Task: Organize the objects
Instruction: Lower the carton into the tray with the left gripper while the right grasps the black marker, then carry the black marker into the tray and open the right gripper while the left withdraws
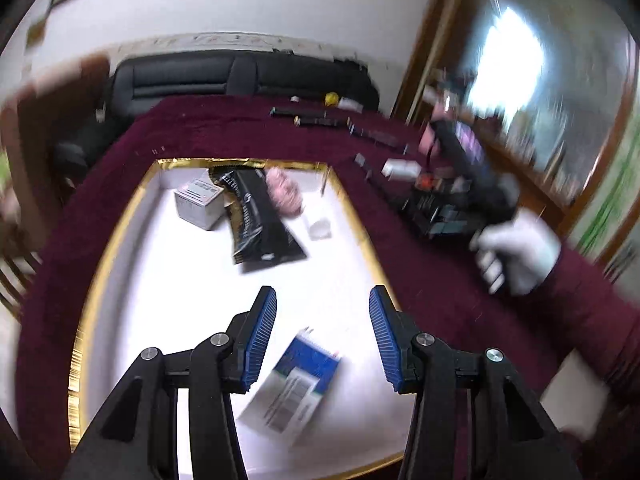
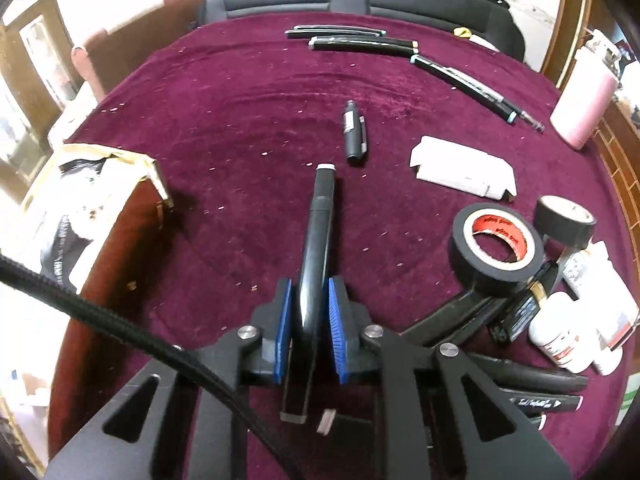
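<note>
My left gripper point(image 1: 322, 300) hangs open over a white box point(image 1: 120, 248) with a gold rim; nothing is between its blue pads. Below it in the box lies a blue and white packet point(image 1: 296, 380). Farther in are a black pouch point(image 1: 260, 220), a pink bundle point(image 1: 285, 194) and a small white carton point(image 1: 200, 202). My right gripper point(image 2: 310, 292) is shut on a long black marker point(image 2: 320, 220) with a white tip, which points away over the maroon cloth point(image 2: 240, 120). A white-gloved hand point(image 1: 516, 248) holds that gripper at the right of the left wrist view.
Two black tape rolls point(image 2: 498, 246), white pill bottles point(image 2: 560, 340) and several black markers point(image 2: 532, 384) crowd the right. A flat white carton point(image 2: 464, 168), a short black pen point(image 2: 354, 132) and a far row of markers point(image 2: 364, 42) lie ahead. A pink tumbler point(image 2: 580, 100) stands far right.
</note>
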